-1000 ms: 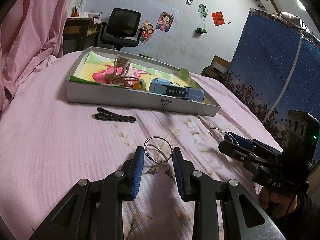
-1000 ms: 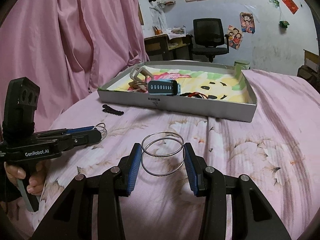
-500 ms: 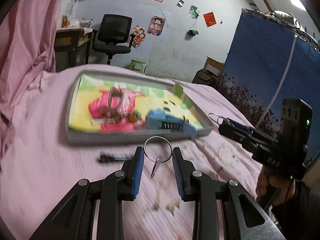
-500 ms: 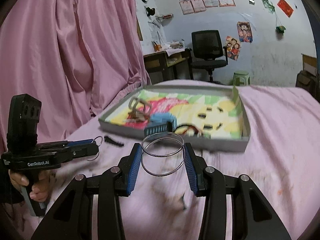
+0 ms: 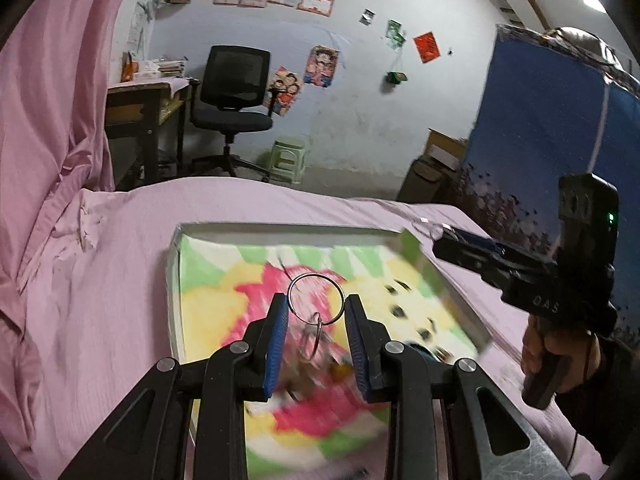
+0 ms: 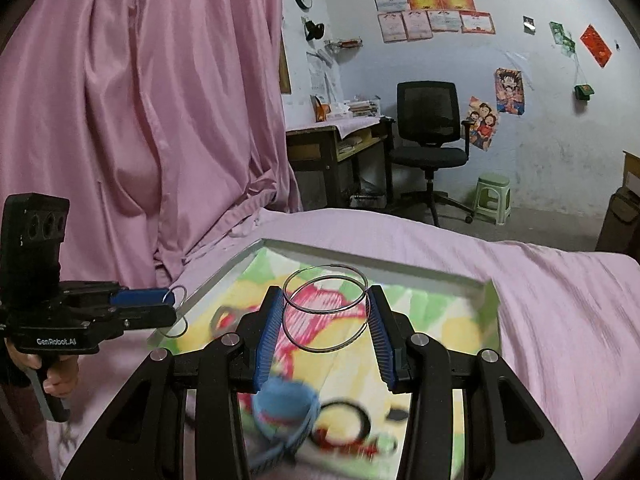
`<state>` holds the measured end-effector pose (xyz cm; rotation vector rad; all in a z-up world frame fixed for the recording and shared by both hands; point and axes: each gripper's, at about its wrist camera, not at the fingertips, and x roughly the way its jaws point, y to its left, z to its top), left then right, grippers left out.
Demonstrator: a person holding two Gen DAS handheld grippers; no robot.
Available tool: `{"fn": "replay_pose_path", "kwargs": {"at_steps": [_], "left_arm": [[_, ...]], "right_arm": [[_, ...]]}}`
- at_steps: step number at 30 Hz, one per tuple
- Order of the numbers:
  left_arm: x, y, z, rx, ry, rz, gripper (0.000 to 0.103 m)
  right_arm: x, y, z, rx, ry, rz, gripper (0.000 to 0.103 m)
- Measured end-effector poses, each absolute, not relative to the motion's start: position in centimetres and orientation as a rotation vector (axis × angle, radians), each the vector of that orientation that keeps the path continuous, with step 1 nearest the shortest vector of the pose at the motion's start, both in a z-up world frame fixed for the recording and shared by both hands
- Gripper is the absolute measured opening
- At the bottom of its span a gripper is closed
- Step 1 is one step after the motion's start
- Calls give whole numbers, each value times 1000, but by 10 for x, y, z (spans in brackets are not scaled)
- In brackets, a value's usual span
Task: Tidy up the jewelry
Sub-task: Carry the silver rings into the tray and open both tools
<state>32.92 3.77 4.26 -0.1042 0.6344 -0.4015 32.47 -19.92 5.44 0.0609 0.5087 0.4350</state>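
1. Our left claw (image 5: 316, 314) is clamped on a small silver ring (image 5: 316, 299); a second, smaller ring (image 5: 316, 335) hangs from it between the blue pads (image 5: 277, 340).
2. Our right claw (image 6: 325, 316) grips two large silver hoops (image 6: 325, 312), one above the other, their sides pressed by its pads (image 6: 267, 338).
3. Both claws hover above the tray (image 5: 175, 280), which sits on the pink bed (image 5: 100, 264) directly below and ahead of them.
4. The tray's lining is a bright print in green, yellow and red, blurred in both views.
5. Under the right claw, at the tray's near end, lies a blue band-like item (image 6: 286, 404); it is too blurred for us to tell what it is.
6. Under the left claw, small brownish items lie in the tray, also too blurred to name.
7. From the right wrist view, the left claw sits at the tray's left edge, its ring sticking out past the fingertips.
8. From the left wrist view, the right claw sits over the tray's far right corner, held by a hand (image 5: 560, 350).
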Motion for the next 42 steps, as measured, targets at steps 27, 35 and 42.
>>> {"fn": "replay_pose_path", "kwargs": {"at_steps": [27, 35, 42], "left_arm": [[403, 53, 9, -199, 723, -398, 27], [403, 56, 6, -207, 737, -387, 28], [401, 57, 6, -224, 731, -378, 28]], "right_arm": [[439, -180, -31, 193, 872, 531, 38], [438, -164, -37, 157, 907, 596, 39], [435, -159, -41, 134, 951, 584, 39]]}}
